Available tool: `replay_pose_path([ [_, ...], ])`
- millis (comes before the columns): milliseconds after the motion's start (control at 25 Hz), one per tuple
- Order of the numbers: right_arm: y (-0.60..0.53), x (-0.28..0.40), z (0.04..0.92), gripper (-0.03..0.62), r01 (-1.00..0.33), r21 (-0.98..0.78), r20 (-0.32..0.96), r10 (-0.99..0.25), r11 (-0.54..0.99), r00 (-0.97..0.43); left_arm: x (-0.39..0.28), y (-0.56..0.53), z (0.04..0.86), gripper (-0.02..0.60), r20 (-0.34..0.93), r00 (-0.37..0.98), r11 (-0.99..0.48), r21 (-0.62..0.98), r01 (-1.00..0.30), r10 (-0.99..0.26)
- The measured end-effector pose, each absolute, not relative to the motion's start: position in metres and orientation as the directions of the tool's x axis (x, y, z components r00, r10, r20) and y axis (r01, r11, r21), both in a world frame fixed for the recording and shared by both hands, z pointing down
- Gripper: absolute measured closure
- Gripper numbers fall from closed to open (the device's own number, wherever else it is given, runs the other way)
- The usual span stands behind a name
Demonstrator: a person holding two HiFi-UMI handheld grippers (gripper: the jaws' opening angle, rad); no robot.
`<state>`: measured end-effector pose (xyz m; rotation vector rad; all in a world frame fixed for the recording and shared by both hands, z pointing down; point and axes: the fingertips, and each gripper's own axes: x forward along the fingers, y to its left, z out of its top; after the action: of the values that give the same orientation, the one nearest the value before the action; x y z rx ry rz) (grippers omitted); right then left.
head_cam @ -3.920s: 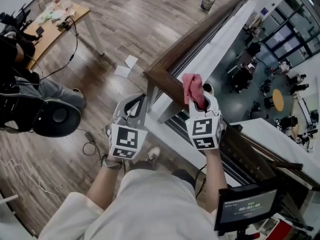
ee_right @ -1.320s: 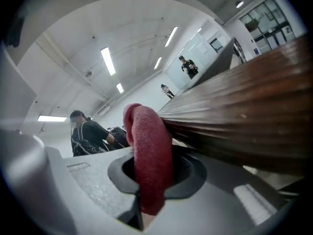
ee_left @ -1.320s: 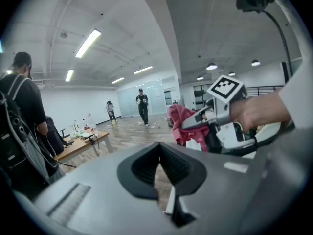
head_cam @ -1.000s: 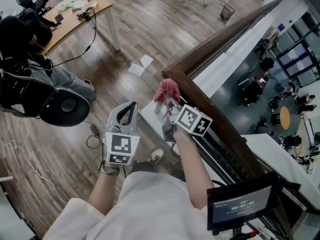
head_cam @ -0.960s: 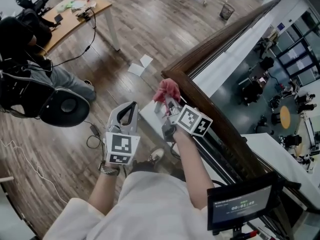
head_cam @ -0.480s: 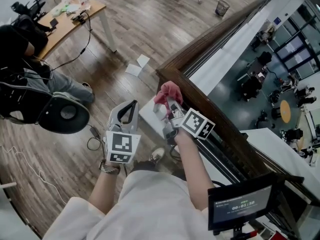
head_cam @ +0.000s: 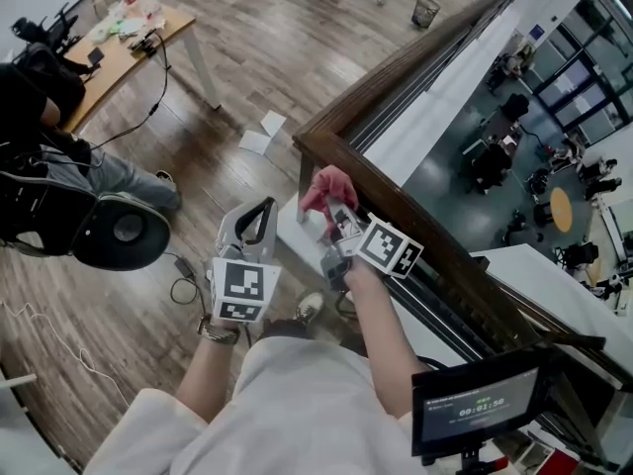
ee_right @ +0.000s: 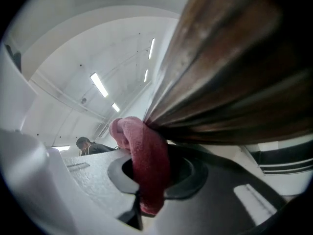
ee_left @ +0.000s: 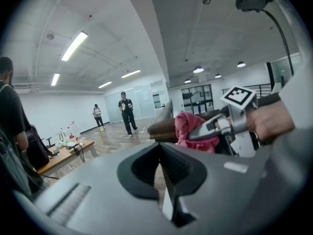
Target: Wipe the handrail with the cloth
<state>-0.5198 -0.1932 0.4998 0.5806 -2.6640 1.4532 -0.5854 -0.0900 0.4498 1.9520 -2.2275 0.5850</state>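
Two grippers sit low in the middle of the head view, and we hold one in each hand. Our left gripper (head_cam: 255, 216) hangs off the rail over the floor, left of centre; in its own view its jaws (ee_left: 159, 148) meet at the tips with nothing between them. Just right of it, our right gripper (head_cam: 334, 221) is clamped on a crumpled pink-red cloth (head_cam: 327, 187). In the right gripper view the cloth (ee_right: 146, 155) fills the gap between the jaws and its upper end presses against the dark brown wooden handrail (ee_right: 230, 77). In the head view that contact sits by the handrail's (head_cam: 440, 260) corner, at the frame's centre, and the rail runs on to the upper right and lower right.

A small black monitor with a lit screen (head_cam: 473, 414) stands at the lower right. Further out, white paper sheets (head_cam: 259, 135) lie on the wood-plank floor (head_cam: 267, 57), and a black office chair (head_cam: 114, 231) with a seated person is at the left edge. A light wooden table (head_cam: 129, 47) stands at the upper left, and a small wire wastebasket (head_cam: 426, 10) is near the top edge.
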Motion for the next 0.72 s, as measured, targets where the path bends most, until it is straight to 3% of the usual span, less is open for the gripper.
replay_pose_path([
  [720, -0.187, -0.484, 0.495, 0.526, -0.332, -0.826, 0.209, -0.299, 0.455, -0.931, -0.548, -0.104, 0.440, 0.573, 0.334, -0.097, 0.026, -0.212, -0.977, -0.938],
])
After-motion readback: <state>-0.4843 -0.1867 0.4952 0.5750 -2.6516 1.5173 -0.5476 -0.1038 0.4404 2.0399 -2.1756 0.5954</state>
